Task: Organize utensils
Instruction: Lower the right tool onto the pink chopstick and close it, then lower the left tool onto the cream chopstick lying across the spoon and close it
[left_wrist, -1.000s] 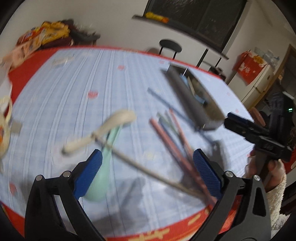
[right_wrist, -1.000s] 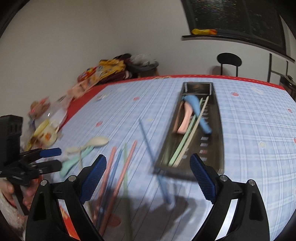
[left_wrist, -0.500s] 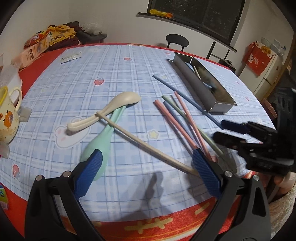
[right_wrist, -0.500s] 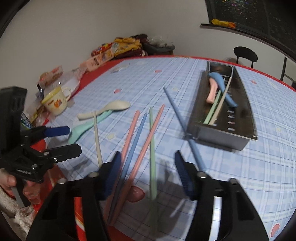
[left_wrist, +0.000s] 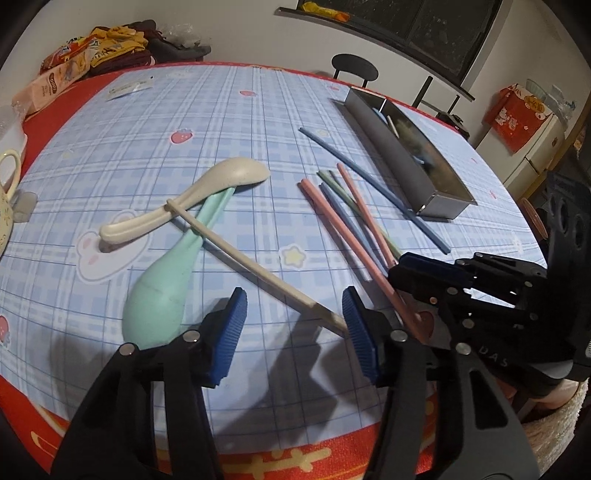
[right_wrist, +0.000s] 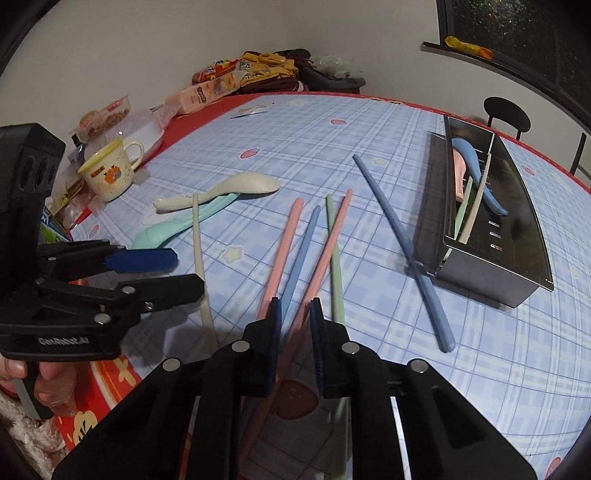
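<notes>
The right claw (right_wrist: 295, 314) has just been closing, and its blue pads now stand narrowly apart with a pink chopstick (right_wrist: 325, 243) running between them; whether the pads already press on it is hard to tell, though they look about to pinch it. That stick's long axis lies nearly in line with the claw, pointing away across the worktop (right_wrist: 332, 147), so the grip is taken near its close end.

The left claw (left_wrist: 295, 321) has also been closing; it is half spread, with the near tip of the cream chopstick (left_wrist: 258, 266) just inside its right-hand pad and not yet squeezed. This stick runs away on a slant, up to the left, across the cream spoon (left_wrist: 192, 195) and the mint spoon (left_wrist: 166, 291).

Beyond lie another pink stick, a blue one and a green one, then a longer blue chopstick (right_wrist: 402, 251) whose shaft passes close by the near corner of the steel tray (right_wrist: 517, 280), which already holds several utensils.

The left claw's body reads "GenRobot.AI"; the mug (right_wrist: 107, 173) carries a cartoon print I cannot read.
</notes>
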